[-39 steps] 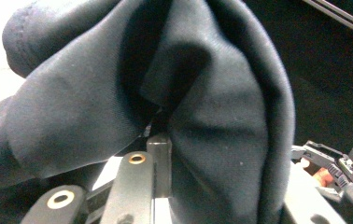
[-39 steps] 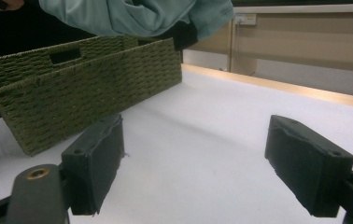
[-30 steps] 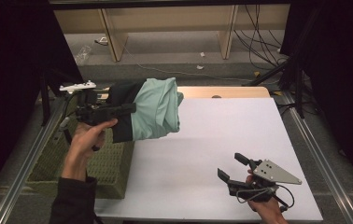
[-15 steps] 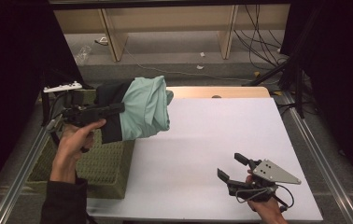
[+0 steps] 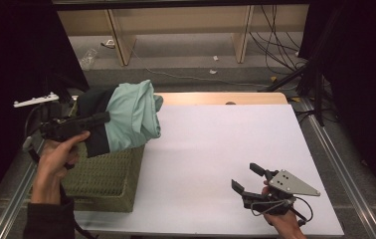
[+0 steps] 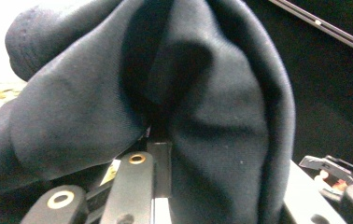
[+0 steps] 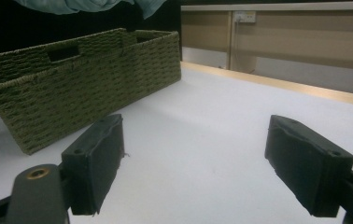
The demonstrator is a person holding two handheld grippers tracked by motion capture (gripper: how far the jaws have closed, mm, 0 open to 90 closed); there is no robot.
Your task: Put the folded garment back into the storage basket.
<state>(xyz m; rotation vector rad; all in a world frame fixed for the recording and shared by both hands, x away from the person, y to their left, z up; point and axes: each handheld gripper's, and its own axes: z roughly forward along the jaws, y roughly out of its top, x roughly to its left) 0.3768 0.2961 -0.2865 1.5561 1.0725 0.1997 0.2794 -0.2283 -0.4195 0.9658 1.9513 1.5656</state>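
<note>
Right tool [image 5: 245, 180] idle on surface [image 5: 216, 149], jaws apart, well clear of basket [image 5: 104, 179]. Left tool [image 5: 99, 119] clamped on bundled cloth [image 5: 131, 117] above basket rim — risk: overhang snags rim, spills outside.

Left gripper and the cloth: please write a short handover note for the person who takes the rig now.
Left gripper: shut on the folded garment, mint green and dark, held in the air above the woven basket.
Right gripper: open, holding nothing, low over the white table.
Done: garment lifted and brought over the basket.
Left: lower it into the basket and release.
</note>
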